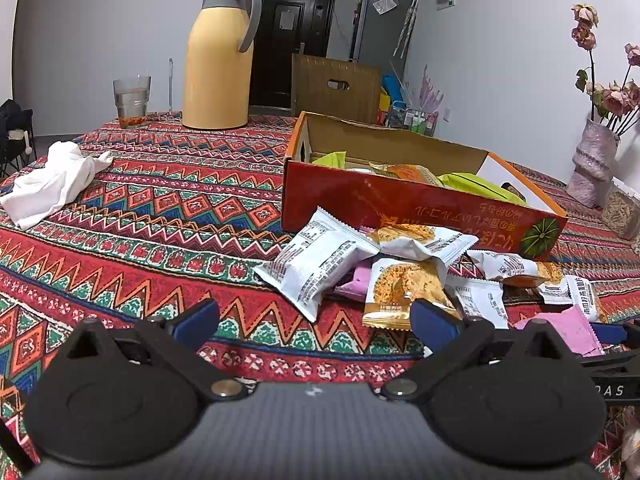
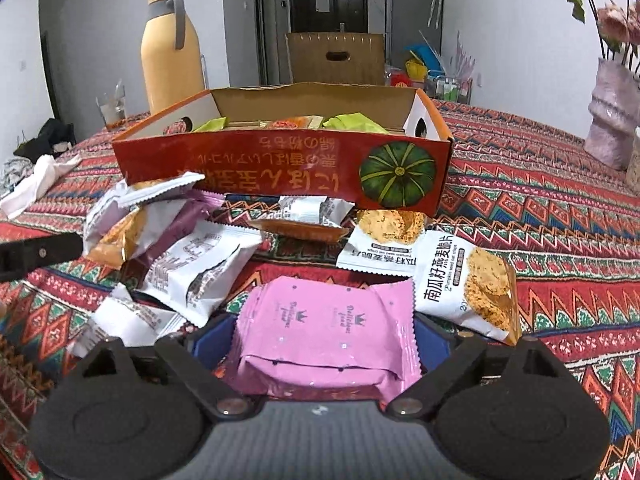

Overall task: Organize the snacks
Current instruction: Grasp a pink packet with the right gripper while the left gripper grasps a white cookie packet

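At our left gripper [image 1: 316,322] the blue-padded fingers [image 1: 196,322] stand wide apart over the patterned tablecloth [image 1: 160,216], nothing between them. At one o'clock snack packets [image 1: 320,260] lie heaped against the red cardboard box [image 1: 400,204]. At eleven o'clock stands a yellow thermos [image 1: 218,60]; at ten, a crumpled white cloth [image 1: 52,180].

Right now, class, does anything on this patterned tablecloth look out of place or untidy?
Yes. Loose white and pink snack packets lie heaped on the cloth in front of the red cardboard pumpkin box, overlapping at odd angles. A crumpled white cloth lies left of them.
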The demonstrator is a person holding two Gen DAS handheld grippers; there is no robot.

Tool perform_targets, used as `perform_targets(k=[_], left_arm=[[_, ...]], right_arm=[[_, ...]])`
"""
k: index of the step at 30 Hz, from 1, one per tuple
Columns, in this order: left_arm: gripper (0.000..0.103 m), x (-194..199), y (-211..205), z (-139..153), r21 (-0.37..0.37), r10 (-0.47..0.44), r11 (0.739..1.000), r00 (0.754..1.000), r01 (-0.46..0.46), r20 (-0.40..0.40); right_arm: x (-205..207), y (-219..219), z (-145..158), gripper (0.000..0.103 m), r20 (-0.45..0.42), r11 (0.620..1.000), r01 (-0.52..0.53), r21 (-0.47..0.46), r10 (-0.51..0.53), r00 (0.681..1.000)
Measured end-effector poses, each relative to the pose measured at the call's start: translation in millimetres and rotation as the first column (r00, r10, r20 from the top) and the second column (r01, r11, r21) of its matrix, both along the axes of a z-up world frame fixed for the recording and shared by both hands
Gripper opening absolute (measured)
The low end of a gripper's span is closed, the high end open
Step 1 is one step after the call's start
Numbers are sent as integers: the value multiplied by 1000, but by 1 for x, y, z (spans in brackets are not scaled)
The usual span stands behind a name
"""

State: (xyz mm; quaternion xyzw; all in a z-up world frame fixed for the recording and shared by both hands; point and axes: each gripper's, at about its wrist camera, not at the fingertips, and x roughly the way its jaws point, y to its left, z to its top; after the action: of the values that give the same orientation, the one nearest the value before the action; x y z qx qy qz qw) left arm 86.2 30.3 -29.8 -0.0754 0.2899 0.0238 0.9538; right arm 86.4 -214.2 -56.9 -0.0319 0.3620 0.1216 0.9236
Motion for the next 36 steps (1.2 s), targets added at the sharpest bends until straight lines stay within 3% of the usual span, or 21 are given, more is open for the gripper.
perform_targets(k=[2, 6, 10, 17, 21, 26, 30, 36], left_arm=[[103, 0, 0, 0, -2, 1, 1000, 1000, -1, -1], [103, 1, 0, -1, -1, 3, 1000, 1000, -3, -5], [103, 1, 1, -1, -3, 8, 1000, 1000, -8, -11], [103, 0, -4, 6, 20, 11, 1000, 1000, -10, -29], [103, -5, -16, 16, 3, -29, 1000, 999, 29, -37], [103, -10, -47, 20, 46, -99, 994, 994, 101, -46], [103, -7, -68, 15, 60, -140, 988, 986, 145, -85], [103, 3, -88, 0, 60, -130, 988, 976, 142, -174]], right_arm=[[-2, 1, -1, 89, 13, 1000, 2, -1, -2, 1000], [-7, 1, 1, 68, 41, 1000, -13, 2, 12, 999], [-15, 0, 2, 62, 72, 1000, 3, 5, -4, 997], [-39, -10, 14, 62, 152, 998, 31, 48, -38, 988], [-48, -17, 19, 62, 177, 997, 45, 66, -56, 983], [-55, -25, 21, 62, 198, 995, 54, 86, -70, 978], [-62, -32, 21, 62, 207, 993, 56, 101, -76, 975], [-71, -44, 18, 62, 216, 990, 67, 123, -92, 972]])
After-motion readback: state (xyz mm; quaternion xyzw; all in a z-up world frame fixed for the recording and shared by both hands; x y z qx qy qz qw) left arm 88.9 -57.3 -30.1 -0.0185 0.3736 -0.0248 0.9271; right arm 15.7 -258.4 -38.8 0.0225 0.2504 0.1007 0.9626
